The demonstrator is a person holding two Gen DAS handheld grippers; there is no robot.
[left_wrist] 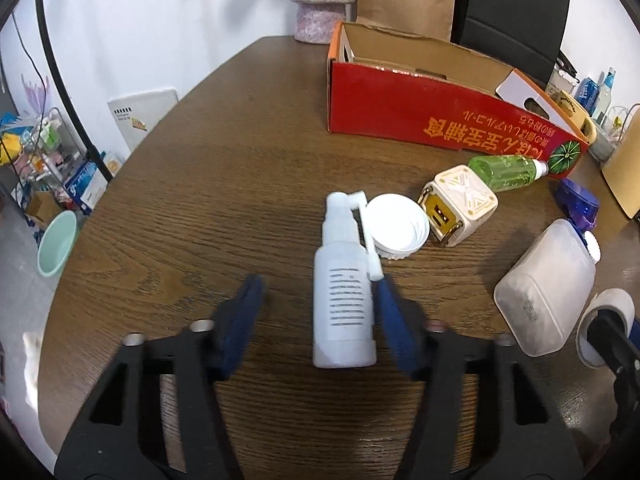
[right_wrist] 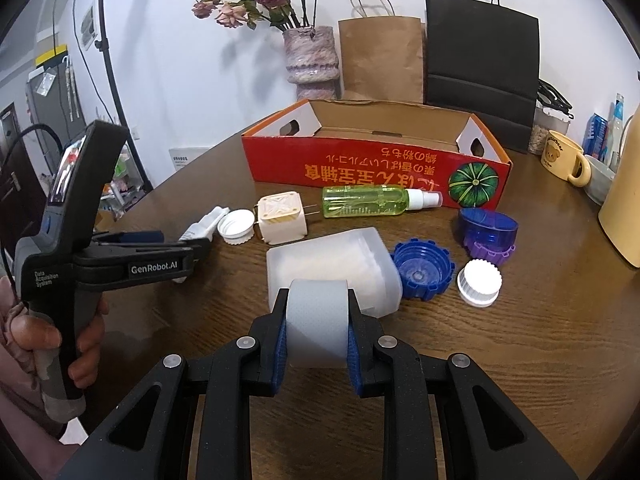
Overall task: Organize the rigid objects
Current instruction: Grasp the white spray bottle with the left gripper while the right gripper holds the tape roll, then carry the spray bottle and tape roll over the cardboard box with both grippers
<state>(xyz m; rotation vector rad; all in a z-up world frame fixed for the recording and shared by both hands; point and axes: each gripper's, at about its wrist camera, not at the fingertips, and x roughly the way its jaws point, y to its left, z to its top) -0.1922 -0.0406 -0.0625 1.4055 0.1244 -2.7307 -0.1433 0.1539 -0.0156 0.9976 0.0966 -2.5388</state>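
A white spray bottle (left_wrist: 344,304) lies on the brown table (left_wrist: 224,184), nozzle pointing away. My left gripper (left_wrist: 319,300) straddles it with its jaws open: the right blue pad (left_wrist: 394,328) is at the bottle's side, while the left pad (left_wrist: 244,320) stands apart from it. In the right wrist view a hand holds that left gripper (right_wrist: 188,242) over the same spray bottle (right_wrist: 200,226). My right gripper (right_wrist: 316,344) is shut on a white tape roll (right_wrist: 316,316), just in front of a translucent white container (right_wrist: 340,260). The tape roll (left_wrist: 608,316) also shows at the left wrist view's right edge.
An open red cardboard box (right_wrist: 360,164) stands at the back. Before it lie a green spray bottle (right_wrist: 368,200), a cream cube plug (right_wrist: 282,220), a white lid (right_wrist: 236,226), a blue lid (right_wrist: 422,272), a white cap (right_wrist: 480,282) and a blue-purple jar (right_wrist: 488,232). A vase (right_wrist: 310,56), bags and a mug (right_wrist: 562,160) stand behind.
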